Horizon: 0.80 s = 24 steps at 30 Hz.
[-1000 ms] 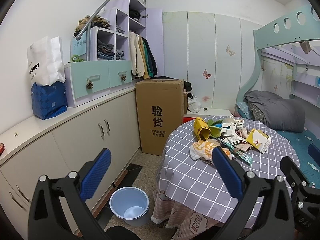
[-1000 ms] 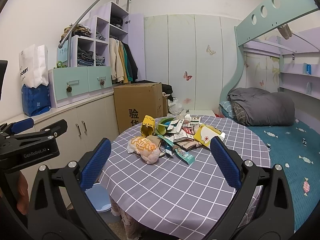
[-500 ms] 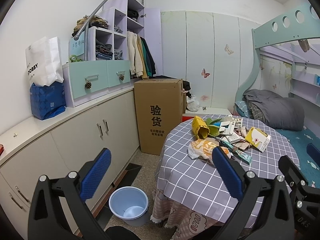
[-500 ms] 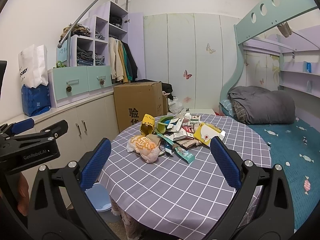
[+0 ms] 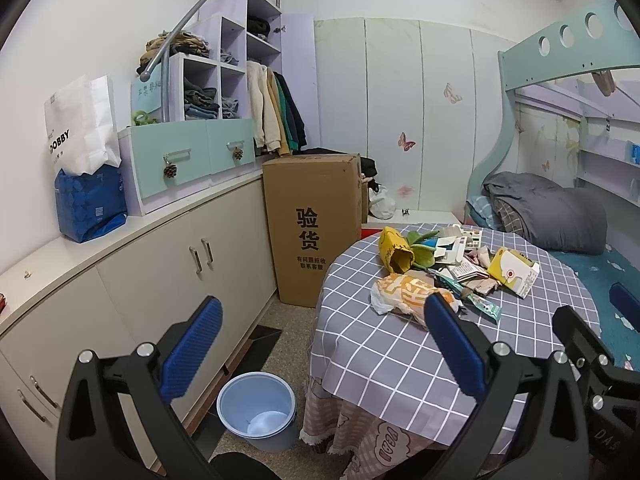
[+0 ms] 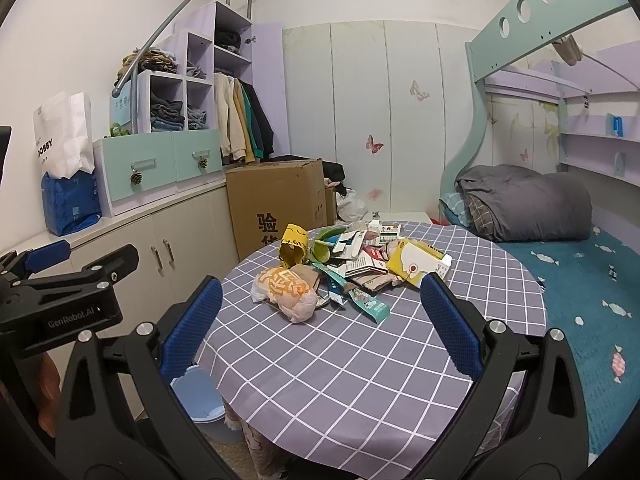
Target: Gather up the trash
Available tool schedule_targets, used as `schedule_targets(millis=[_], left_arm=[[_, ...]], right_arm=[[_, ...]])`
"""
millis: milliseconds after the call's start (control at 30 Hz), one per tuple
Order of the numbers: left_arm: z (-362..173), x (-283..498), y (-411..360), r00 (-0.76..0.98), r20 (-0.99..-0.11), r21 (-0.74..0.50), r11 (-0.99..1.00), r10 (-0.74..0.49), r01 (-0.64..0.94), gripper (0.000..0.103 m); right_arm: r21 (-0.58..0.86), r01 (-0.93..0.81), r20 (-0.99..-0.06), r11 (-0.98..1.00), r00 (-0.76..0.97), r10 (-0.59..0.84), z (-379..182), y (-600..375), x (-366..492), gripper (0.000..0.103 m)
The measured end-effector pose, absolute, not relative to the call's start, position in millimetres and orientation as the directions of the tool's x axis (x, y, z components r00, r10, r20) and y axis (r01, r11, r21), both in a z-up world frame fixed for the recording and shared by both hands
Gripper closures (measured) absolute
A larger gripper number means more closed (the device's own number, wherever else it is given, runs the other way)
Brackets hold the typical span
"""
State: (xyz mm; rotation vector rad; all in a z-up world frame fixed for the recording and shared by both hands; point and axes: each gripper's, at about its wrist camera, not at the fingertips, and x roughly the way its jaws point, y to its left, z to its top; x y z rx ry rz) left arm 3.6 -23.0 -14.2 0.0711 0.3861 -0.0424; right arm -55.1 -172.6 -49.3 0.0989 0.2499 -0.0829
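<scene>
A pile of trash (image 6: 352, 264) lies on the round table with a grey checked cloth (image 6: 360, 380): an orange-and-white plastic bag (image 6: 286, 292), a yellow paper cup (image 6: 294, 244), a yellow-white carton (image 6: 418, 266), wrappers and papers. The pile also shows in the left wrist view (image 5: 448, 272). A light blue bin (image 5: 258, 414) stands on the floor left of the table. My left gripper (image 5: 320, 344) is open and empty, above the floor by the table's left edge. My right gripper (image 6: 320, 320) is open and empty, in front of the pile.
A tall cardboard box (image 5: 316, 224) stands behind the table. Low cream cabinets (image 5: 160, 272) run along the left wall, with drawers, shelves and bags on top. A bunk bed with a grey blanket (image 6: 524, 204) is on the right.
Both views have drifted slightly closer to the table. Both grippers stay open and empty.
</scene>
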Motion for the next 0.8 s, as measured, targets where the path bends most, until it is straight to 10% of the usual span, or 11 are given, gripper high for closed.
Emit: schedule_targets(millis=[800], left_arm=[[-69.0,59.7,-48.0,0.845,-0.531,0.078,0.989,-0.067,0.127,0.004]], right_arm=[[0.222,0.094,-0.454,0.97,0.891,0.017,-88.0,-214.9,6.5,0.006]])
